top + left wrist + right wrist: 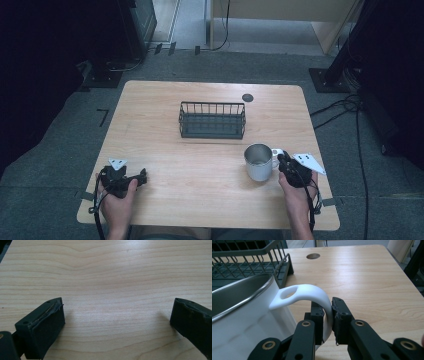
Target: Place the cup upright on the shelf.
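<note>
Fingers (337, 312) on the right gripper (327, 315) are clamped on the handle (312, 293) of the mug (259, 162), one pad each side of the white loop, squeezing it near where it curves down. In the right gripper view you can see the handle has a little hole up top near the rim, and the mug's inside looks like bare metal with a white outside.

The mug is sitting upright on the counter (200, 170), over around 4 o'clock from the middle of the top, handle pointing toward the right hand (295, 192). From the high view that hand comes in from the bottom edge with the right gripper (281, 161) right up against the mug, grey plate on top.

Behind the mug, roughly 12 o'clock from counter center, there's a dark wire basket (212, 120), well apart from the mug. Looks like nothing in it, as far as I can tell. Just past the basket at about 1 o'clock is a round cable hole (247, 97) in the wood.

Left side: the left gripper (142, 177) is down at 8 o'clock in the left hand (119, 197), low over the wood. Its fingers (47, 325) are spread wide apart with only bare wood grain between them, not touching anything.

Floor around it is grey carpet (60, 130) with some cables (340, 107) off to the right.
</note>
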Tool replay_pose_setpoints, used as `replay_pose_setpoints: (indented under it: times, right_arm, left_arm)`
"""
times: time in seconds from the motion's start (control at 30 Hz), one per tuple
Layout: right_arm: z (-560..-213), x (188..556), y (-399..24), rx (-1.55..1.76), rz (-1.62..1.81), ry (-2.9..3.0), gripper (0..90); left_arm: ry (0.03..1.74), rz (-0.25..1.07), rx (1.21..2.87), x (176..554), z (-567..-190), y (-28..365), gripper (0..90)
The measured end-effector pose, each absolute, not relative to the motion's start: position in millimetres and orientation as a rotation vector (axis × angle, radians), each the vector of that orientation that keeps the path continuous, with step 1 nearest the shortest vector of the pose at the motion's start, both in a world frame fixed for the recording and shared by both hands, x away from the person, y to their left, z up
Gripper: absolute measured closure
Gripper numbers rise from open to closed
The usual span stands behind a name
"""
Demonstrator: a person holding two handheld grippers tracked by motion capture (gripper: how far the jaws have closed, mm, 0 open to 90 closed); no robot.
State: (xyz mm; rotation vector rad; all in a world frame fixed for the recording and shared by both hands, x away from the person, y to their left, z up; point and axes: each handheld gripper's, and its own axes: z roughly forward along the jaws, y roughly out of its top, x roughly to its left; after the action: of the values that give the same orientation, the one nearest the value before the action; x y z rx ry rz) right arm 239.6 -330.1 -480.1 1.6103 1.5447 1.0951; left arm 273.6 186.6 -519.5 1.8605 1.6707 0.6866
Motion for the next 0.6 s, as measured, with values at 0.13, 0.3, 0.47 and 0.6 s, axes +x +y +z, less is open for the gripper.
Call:
replay_pose_setpoints:
  times: [0.13,0.3,0.47,0.6]
  right_arm:
    - [-474.6,241.8,-326.8,1.566,1.113,1.526,81.3]
    - [-467.9,247.0,-321.3,1.554,1.123,1.52,81.2]
    - [-461.2,253.0,-313.8,1.529,1.132,1.526,81.3]
    - [-454.2,261.1,-305.3,1.499,1.164,1.538,81.5]
  left_arm:
    - [1.671,0.686,1.86,273.6,-519.5,186.7,0.0]
    - [1.671,0.687,1.858,273.6,-519.6,186.6,0.0]
    - [1.671,0.687,1.859,273.6,-519.6,186.6,0.0]
    - [1.67,0.687,1.859,273.6,-519.6,186.7,0.0]
